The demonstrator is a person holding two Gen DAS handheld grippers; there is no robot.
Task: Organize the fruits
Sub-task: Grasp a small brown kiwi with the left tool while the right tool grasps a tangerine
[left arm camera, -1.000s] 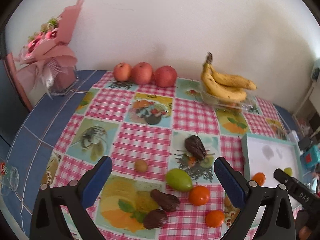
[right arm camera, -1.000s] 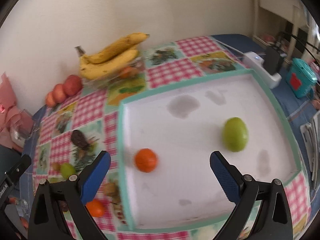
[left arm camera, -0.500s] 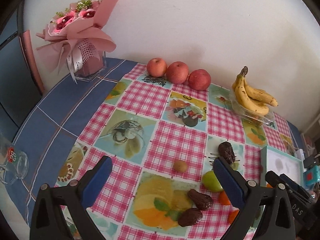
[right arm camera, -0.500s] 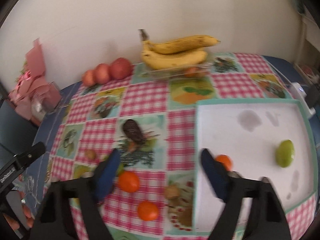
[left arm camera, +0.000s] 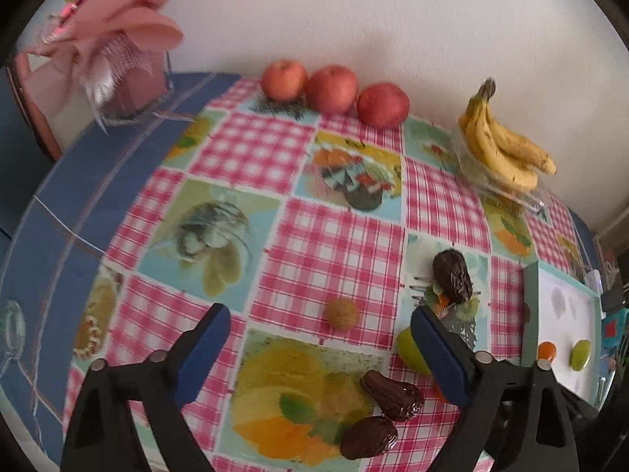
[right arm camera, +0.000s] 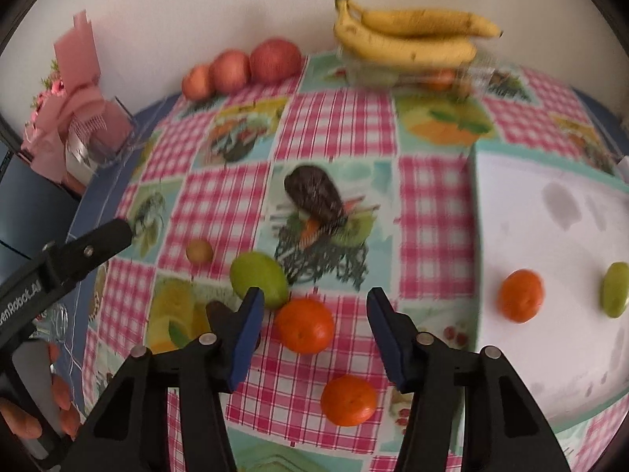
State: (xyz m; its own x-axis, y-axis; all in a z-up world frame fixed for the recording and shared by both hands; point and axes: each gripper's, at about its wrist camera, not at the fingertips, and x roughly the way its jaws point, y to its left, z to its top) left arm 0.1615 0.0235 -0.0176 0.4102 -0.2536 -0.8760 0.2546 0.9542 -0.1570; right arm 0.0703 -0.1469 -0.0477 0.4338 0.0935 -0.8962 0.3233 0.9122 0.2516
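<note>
Pink bouquet [left arm camera: 114,35] on checked tablecloth [left arm camera: 334,236]

The only readable lettering is white print on the black arm of the left claw [right arm camera: 65,259], at about nine o'clock in the right wrist view; it reads roughly "enRobot.AI", its start cut off. Nothing else carries legible text.
</note>
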